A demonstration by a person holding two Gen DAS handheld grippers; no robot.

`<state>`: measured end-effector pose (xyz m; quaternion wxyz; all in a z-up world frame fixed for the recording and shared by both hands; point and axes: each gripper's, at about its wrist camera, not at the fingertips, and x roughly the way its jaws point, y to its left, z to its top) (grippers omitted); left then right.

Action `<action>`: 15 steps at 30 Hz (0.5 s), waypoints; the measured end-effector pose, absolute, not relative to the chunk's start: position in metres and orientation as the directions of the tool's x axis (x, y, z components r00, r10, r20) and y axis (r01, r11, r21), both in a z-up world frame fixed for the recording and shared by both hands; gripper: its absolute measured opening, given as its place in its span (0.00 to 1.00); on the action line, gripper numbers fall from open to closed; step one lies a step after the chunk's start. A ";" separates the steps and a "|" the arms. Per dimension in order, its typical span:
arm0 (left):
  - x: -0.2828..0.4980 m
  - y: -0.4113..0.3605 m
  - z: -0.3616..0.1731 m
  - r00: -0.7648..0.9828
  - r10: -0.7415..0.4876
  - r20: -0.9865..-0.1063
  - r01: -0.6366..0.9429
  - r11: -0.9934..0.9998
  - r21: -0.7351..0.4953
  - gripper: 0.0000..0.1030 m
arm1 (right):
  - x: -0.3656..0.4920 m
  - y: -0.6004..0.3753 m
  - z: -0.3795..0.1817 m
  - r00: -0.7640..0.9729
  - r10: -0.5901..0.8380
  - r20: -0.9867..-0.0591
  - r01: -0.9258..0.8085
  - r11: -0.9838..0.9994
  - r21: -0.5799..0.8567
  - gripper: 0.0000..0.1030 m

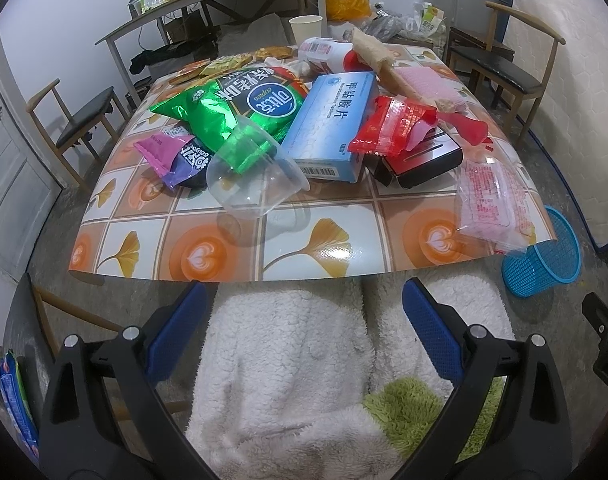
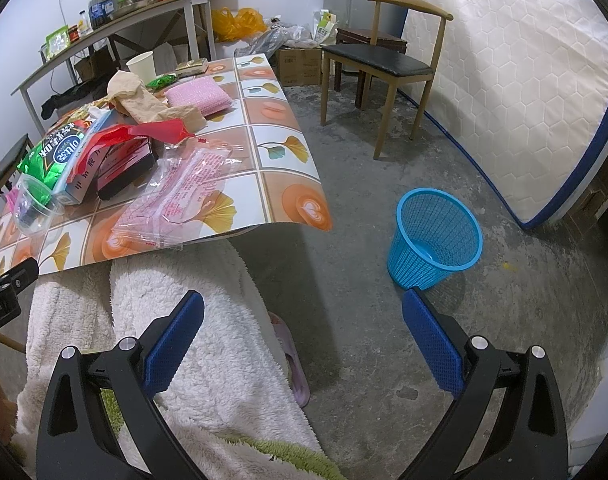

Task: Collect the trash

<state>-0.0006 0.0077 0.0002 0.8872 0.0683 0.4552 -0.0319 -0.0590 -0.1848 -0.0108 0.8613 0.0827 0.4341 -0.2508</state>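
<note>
— How are the tongs found?

— The left gripper [image 1: 304,312] is held with its blue-padded jaws spread wide and nothing between them, over white fleece-covered legs [image 1: 288,360]. The right gripper [image 2: 304,316] is likewise spread and empty, above the grey concrete floor [image 2: 384,184].

— Where is the trash seen from them?

— Ahead of the left gripper, on the table with the orange-and-leaf patterned cloth [image 1: 232,252], a clear plastic cup [image 1: 256,176] is lying on its side, just before a green foil snack bag [image 1: 224,108] and a light blue cardboard box [image 1: 328,128]. To its right a red plastic wrapper [image 1: 392,124] is draped over a black box [image 1: 420,160]. A pink printed plastic bag [image 2: 176,196] is seen ahead-left of the right gripper, at the table edge.

— And the bin?

— A blue mesh plastic wastebasket [image 2: 436,236] is standing on the floor just ahead of the right gripper's right finger.
</note>
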 end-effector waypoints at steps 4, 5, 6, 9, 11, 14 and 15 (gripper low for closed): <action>0.000 0.008 0.000 0.584 0.006 -0.812 0.118 0.989 0.092 0.91 | -0.058 -0.185 -0.011 0.497 -0.359 -0.790 0.504 0.860 -0.074 0.94; 0.000 0.008 0.000 0.583 0.006 -0.812 0.119 0.989 0.093 0.91 | -0.058 -0.185 -0.011 0.497 -0.359 -0.790 0.504 0.861 -0.074 0.94; 0.000 0.008 0.000 0.583 0.006 -0.812 0.119 0.989 0.092 0.91 | -0.058 -0.185 -0.011 0.497 -0.359 -0.790 0.504 0.861 -0.074 0.94; 0.000 0.008 0.000 0.583 0.006 -0.812 0.119 0.989 0.092 0.91 | -0.058 -0.185 -0.011 0.497 -0.358 -0.790 0.504 0.861 -0.073 0.94; 0.000 0.009 0.000 0.582 0.006 -0.813 0.118 0.989 0.092 0.91 | -0.058 -0.184 -0.012 0.497 -0.358 -0.790 0.503 0.861 -0.074 0.94; -0.001 0.009 0.000 0.582 0.006 -0.813 0.118 0.989 0.092 0.91 | -0.057 -0.184 -0.012 0.497 -0.357 -0.791 0.503 0.861 -0.073 0.94; -0.001 0.009 0.000 0.582 0.006 -0.813 0.119 0.989 0.092 0.91 | -0.057 -0.184 -0.012 0.497 -0.357 -0.791 0.503 0.861 -0.073 0.94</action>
